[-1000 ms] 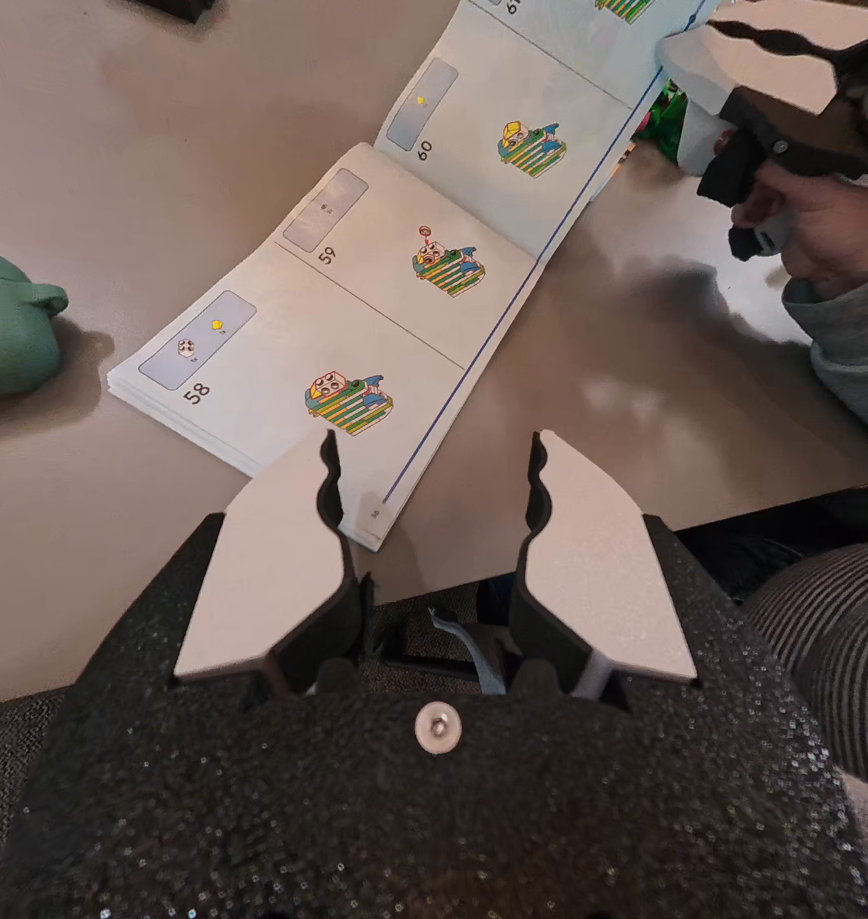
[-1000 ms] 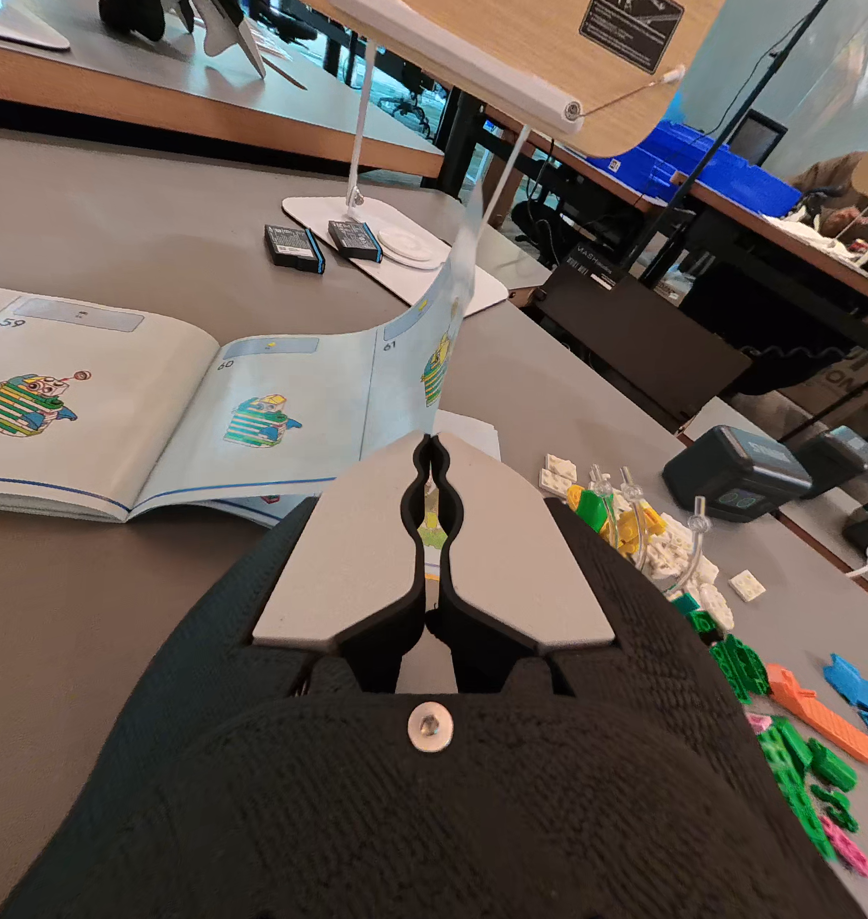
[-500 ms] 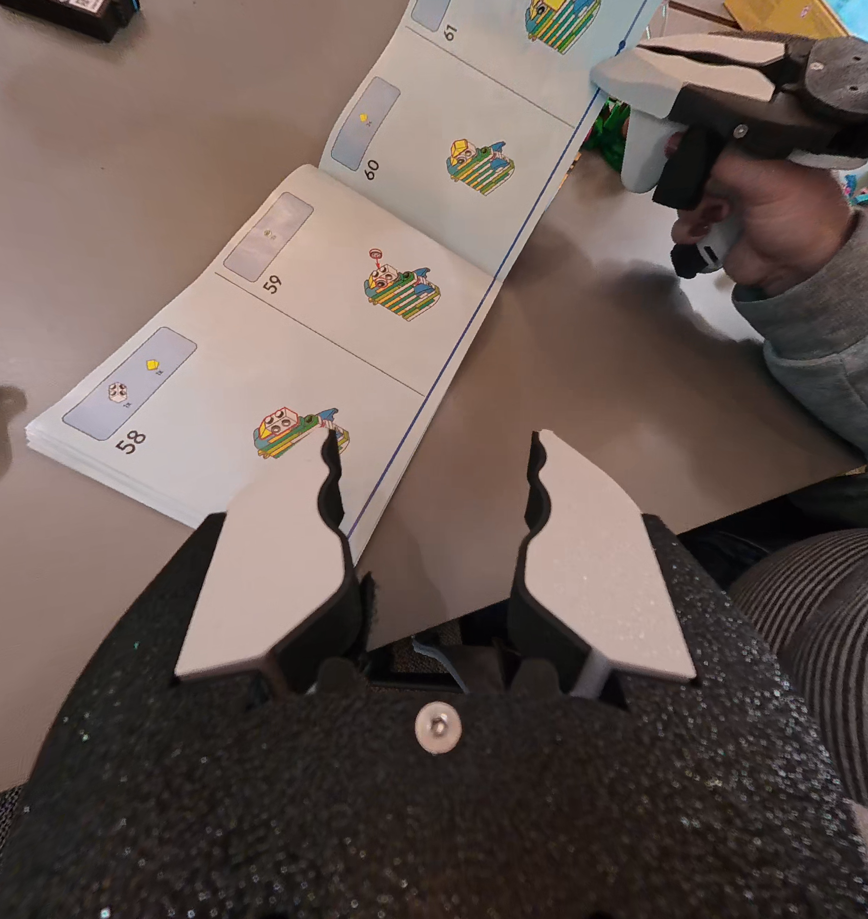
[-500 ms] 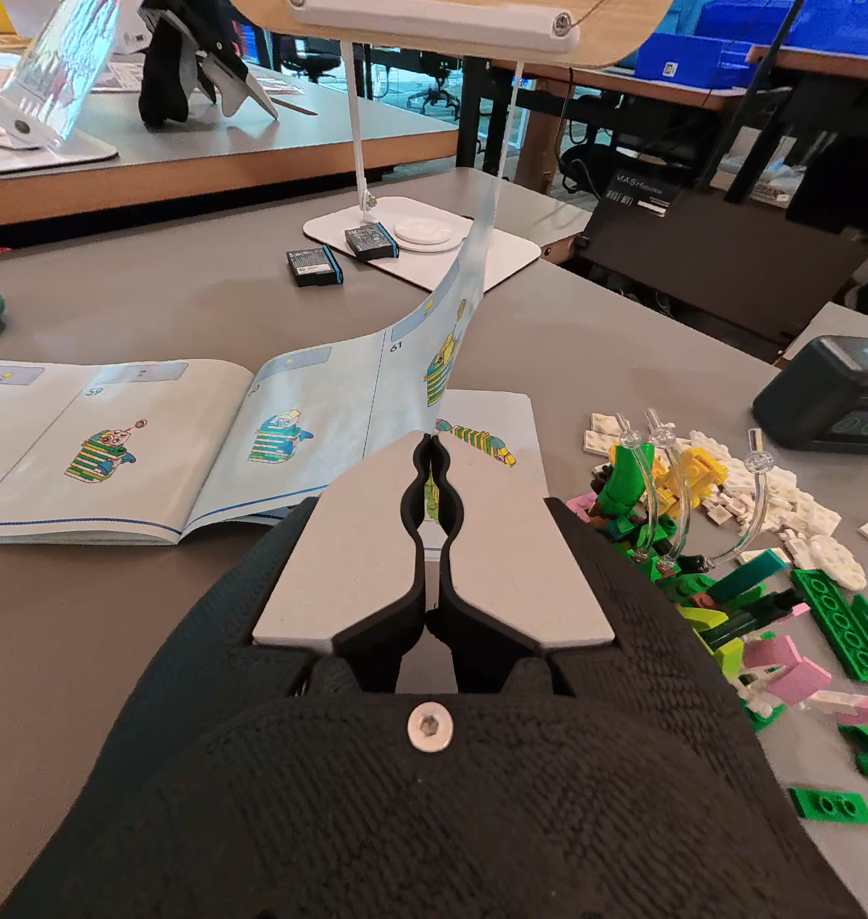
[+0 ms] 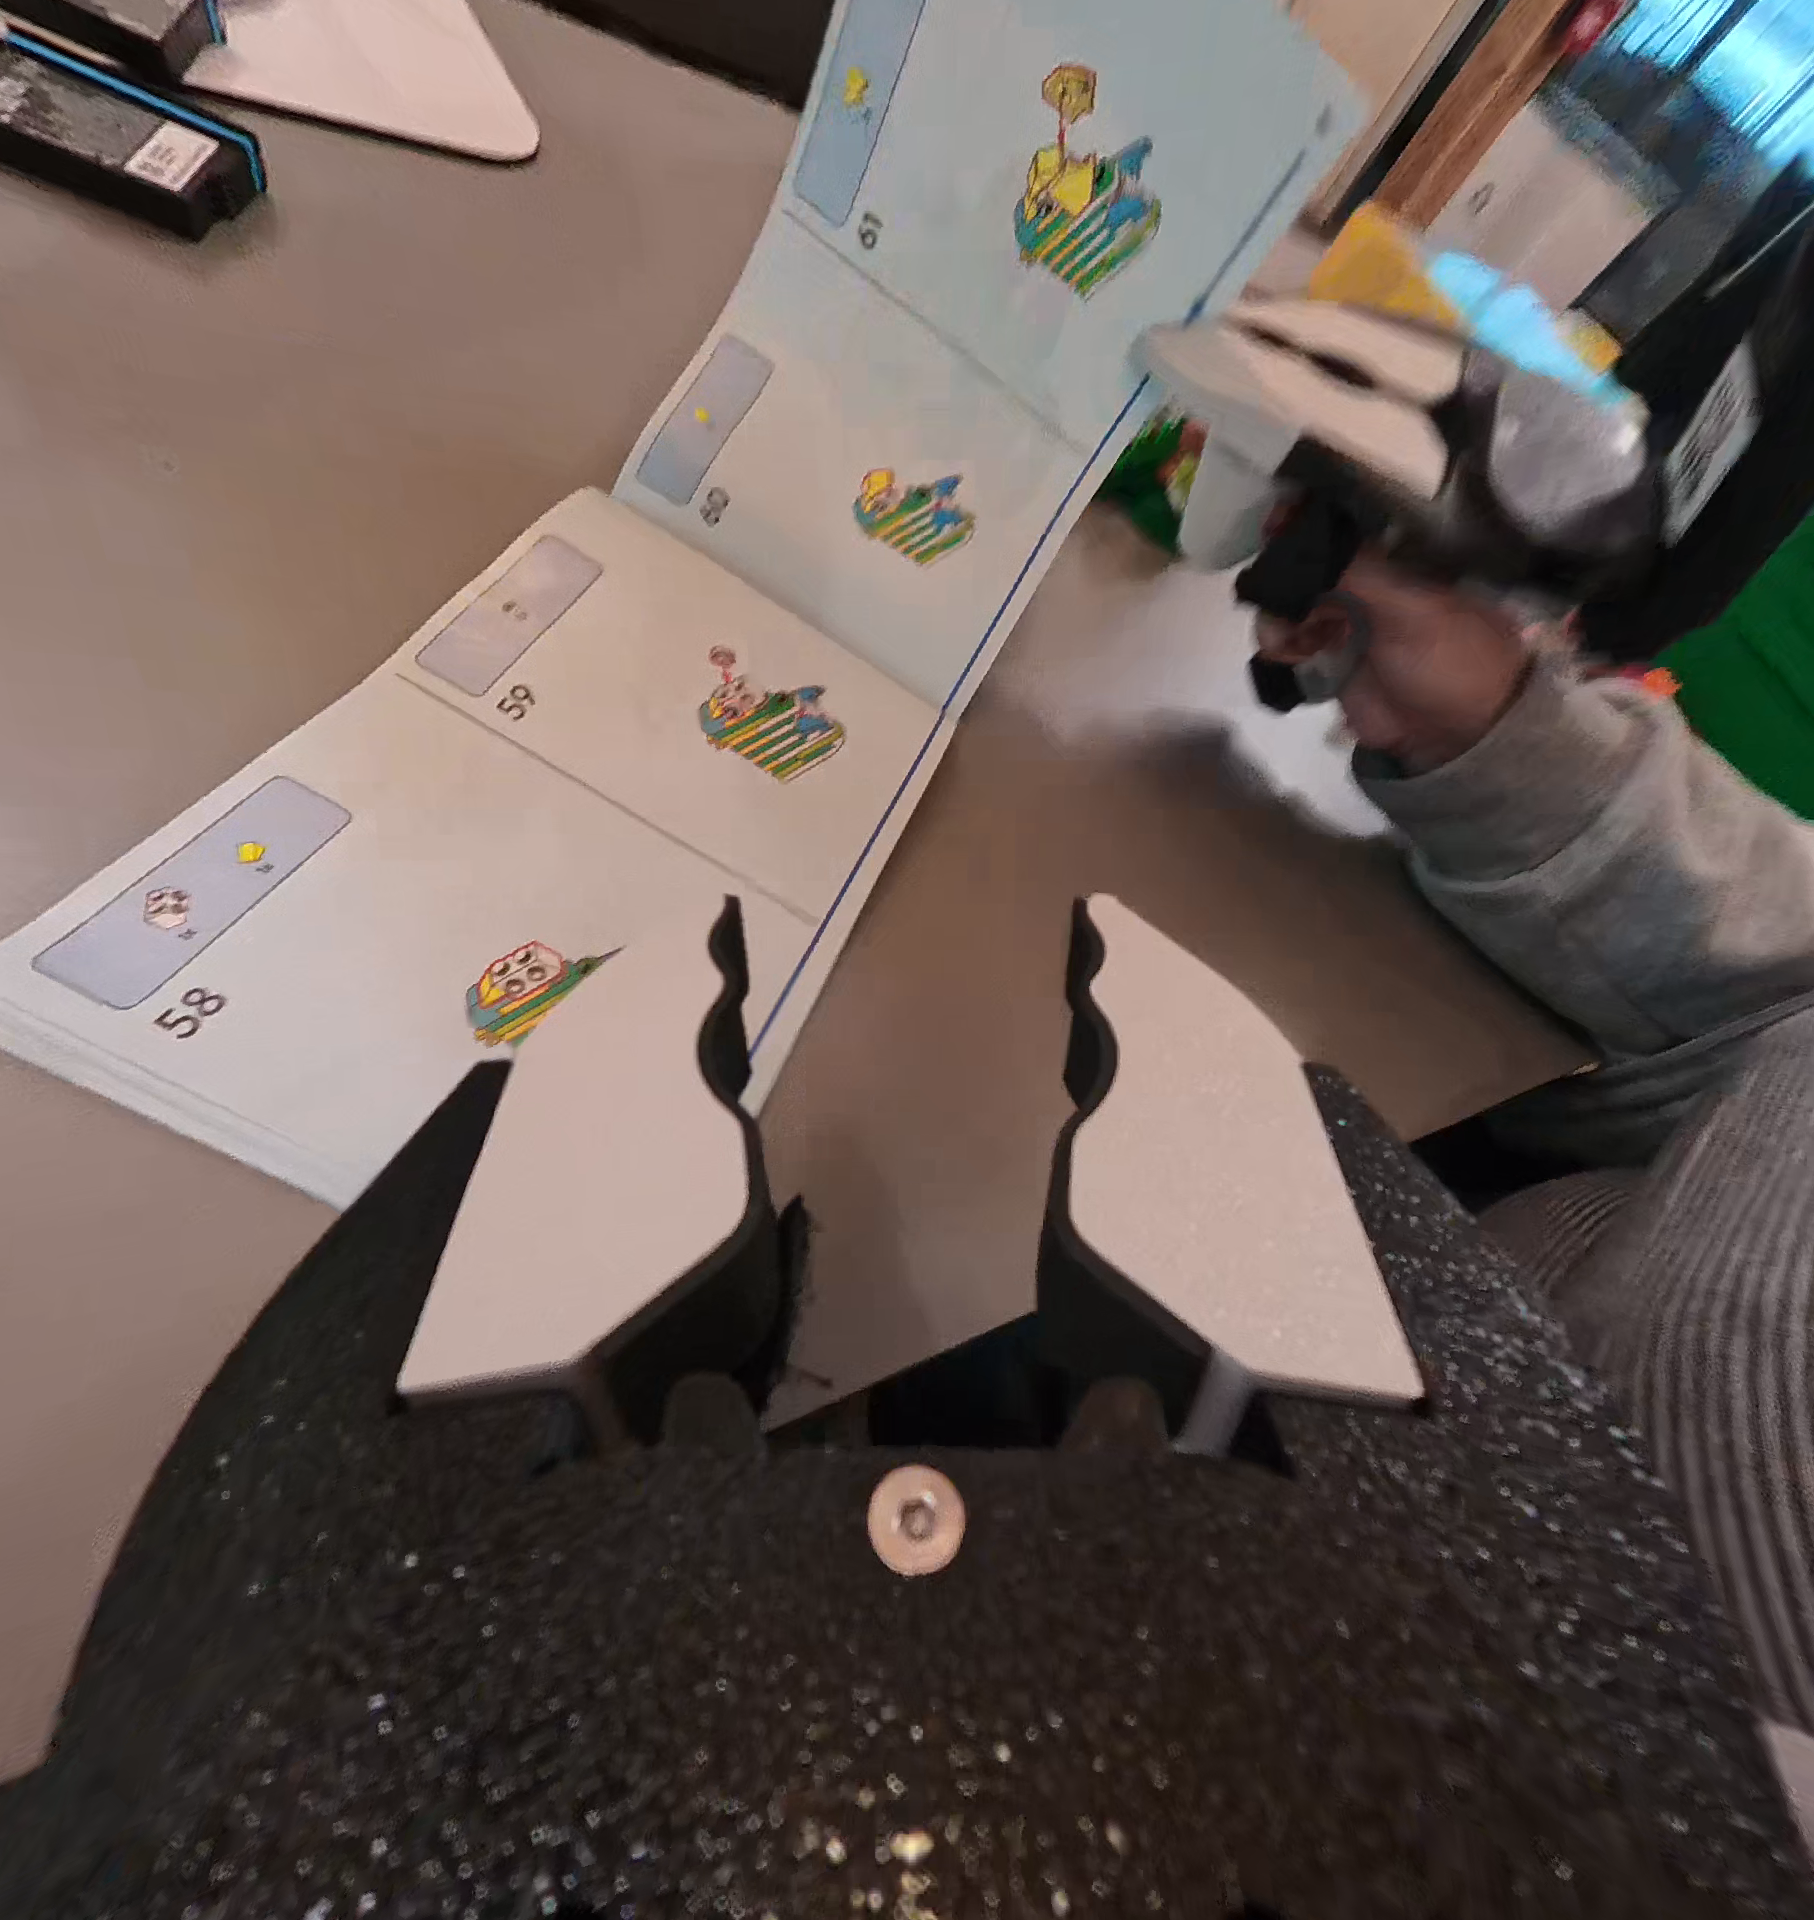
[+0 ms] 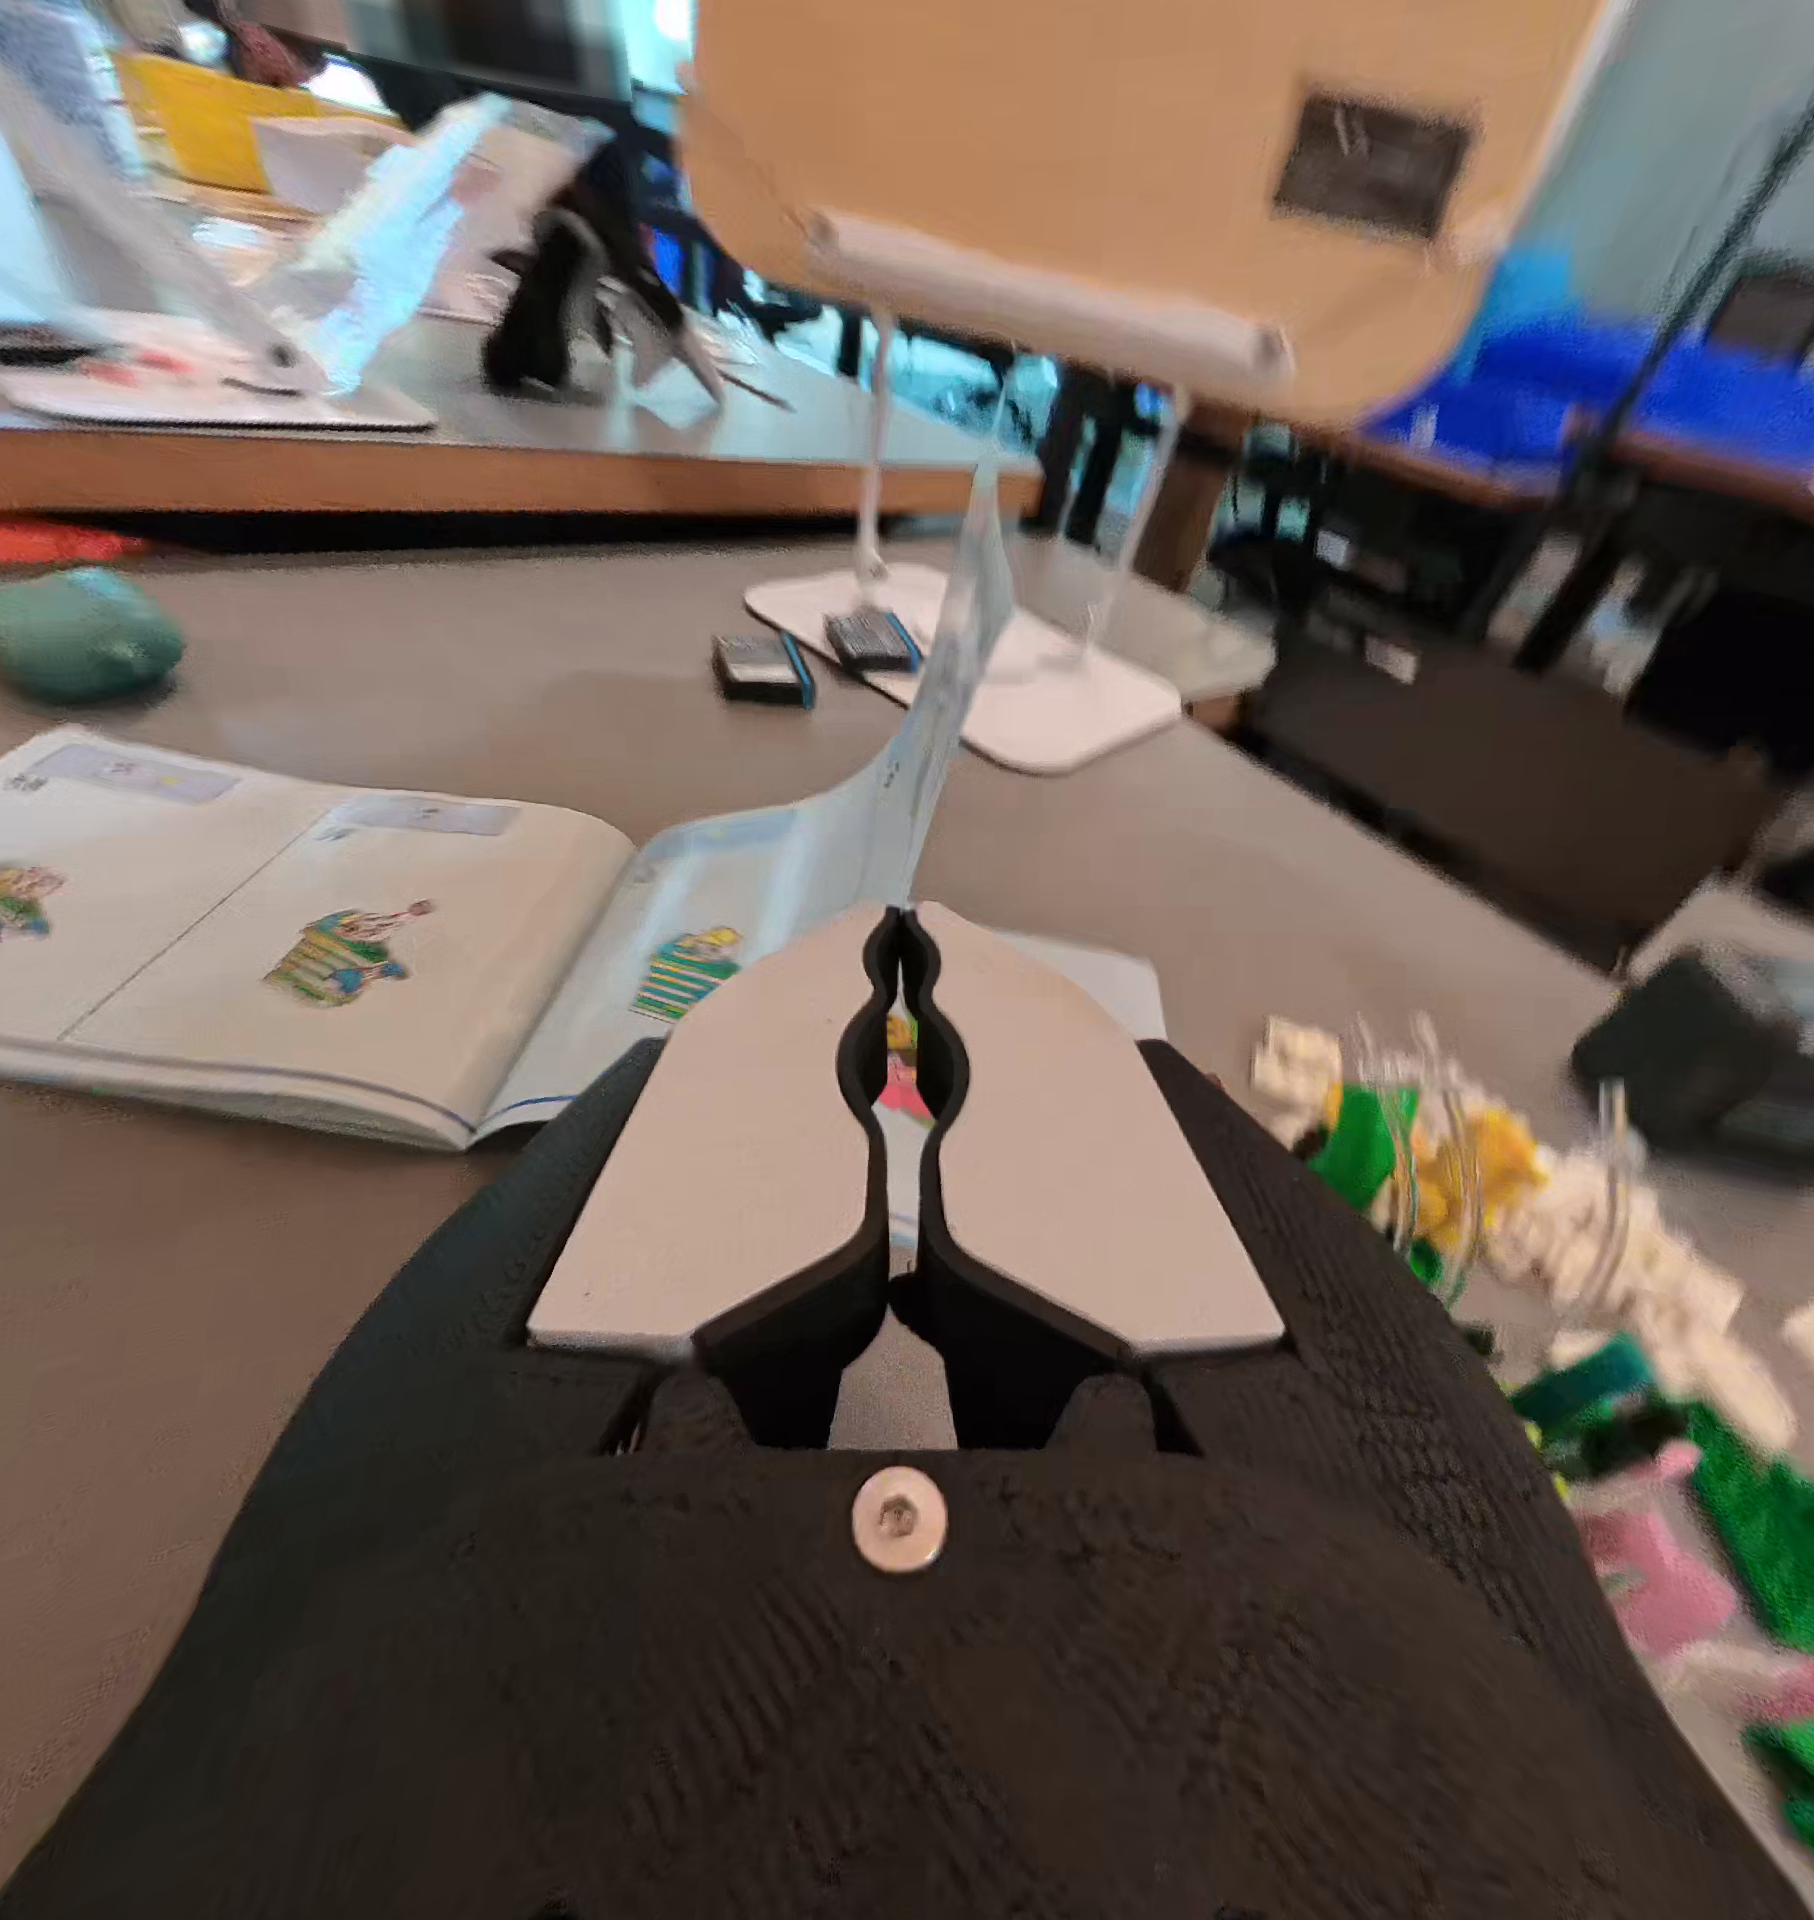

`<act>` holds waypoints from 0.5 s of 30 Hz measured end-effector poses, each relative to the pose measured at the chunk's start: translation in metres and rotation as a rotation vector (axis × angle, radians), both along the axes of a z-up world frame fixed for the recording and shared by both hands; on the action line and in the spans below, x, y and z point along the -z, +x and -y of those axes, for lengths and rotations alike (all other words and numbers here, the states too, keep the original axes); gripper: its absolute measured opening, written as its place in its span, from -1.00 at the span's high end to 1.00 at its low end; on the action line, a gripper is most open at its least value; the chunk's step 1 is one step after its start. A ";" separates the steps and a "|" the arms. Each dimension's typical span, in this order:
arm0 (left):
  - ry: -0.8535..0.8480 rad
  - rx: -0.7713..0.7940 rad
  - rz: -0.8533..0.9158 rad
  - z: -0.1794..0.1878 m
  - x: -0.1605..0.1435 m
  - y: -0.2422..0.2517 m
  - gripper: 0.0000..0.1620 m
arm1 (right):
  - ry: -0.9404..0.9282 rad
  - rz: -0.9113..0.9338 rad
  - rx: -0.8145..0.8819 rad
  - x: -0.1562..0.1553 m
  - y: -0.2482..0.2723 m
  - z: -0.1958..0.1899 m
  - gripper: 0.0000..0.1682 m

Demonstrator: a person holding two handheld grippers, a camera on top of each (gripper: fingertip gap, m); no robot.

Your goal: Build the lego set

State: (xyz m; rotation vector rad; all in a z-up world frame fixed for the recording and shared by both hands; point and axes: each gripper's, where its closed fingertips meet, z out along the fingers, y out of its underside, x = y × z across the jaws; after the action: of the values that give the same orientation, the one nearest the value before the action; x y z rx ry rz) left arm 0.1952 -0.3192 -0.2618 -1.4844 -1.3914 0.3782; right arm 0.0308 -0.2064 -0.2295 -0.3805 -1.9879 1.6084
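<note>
Right wrist view: right tool pinches thin glossy page, curled upright.

Grey desk; white lamp base carrying slim stems; pale wooden board overhead; second wood-edged desk behind; blue bins far right, blurred.

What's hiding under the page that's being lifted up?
Under the lifted page, held by the right tongs, another printed page shows with a colourful drawing. The tongs cover most of it.
</note>
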 end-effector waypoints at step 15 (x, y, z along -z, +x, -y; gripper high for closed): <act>0.532 0.060 -0.070 -0.035 -0.017 -0.011 0.42 | 0.463 -1.127 -0.062 0.001 0.089 0.051 1.00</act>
State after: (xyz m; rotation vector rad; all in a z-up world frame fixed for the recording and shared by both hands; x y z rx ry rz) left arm 0.1844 -0.2846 -0.2448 -1.0593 -1.2637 0.0127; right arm 0.1198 -0.2571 -0.2307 0.6456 -1.3624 0.9451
